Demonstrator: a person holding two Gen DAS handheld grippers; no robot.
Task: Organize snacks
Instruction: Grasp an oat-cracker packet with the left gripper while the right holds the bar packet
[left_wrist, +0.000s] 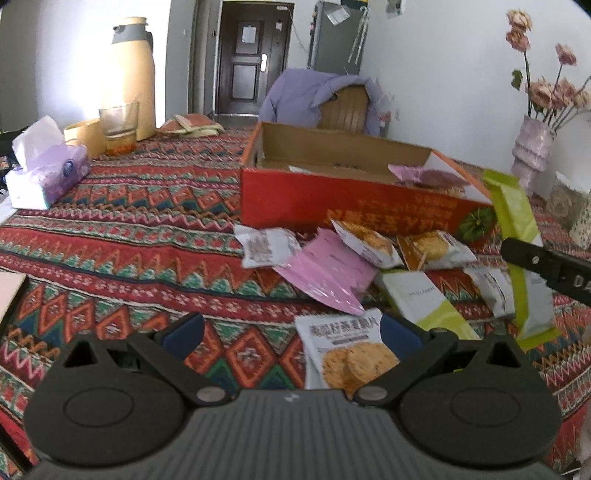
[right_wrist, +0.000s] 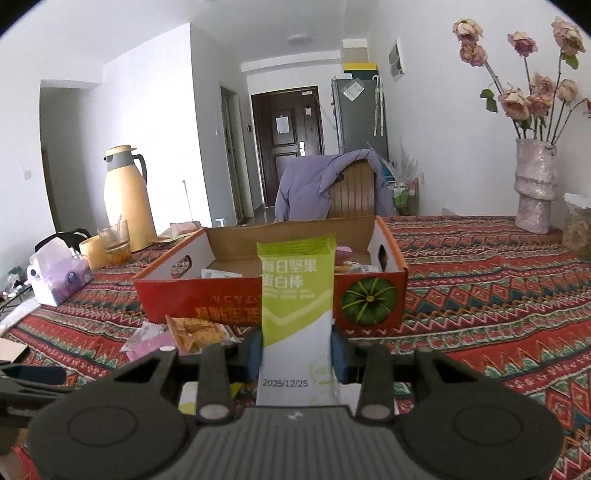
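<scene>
Snack sorting is under way and a good share is left to do. The red box (left_wrist: 354, 201) sits open on the patterned tablecloth (left_wrist: 122, 236) with a few packets already inside, among them a pink one (left_wrist: 413, 173) near its right end. In front of the box a loose heap waits: the cracker packets (left_wrist: 364, 242), a pink packet (left_wrist: 328, 273), a green-and-white bar (left_wrist: 424, 299) and another cracker packet (left_wrist: 343, 354) right under the left gripper (left_wrist: 291, 328).

The right gripper (right_wrist: 297, 354) has its fingers clamped on the lower, white end of a green nut bar (right_wrist: 295, 295), held upright and clear of the cloth, lined up with the box's front wall but still on the near side of it. It points slightly downward.

The left gripper is spread wide and empty, angled down over the heap, one finger (left_wrist: 399, 330) just beside the nearest cracker packet.
</scene>
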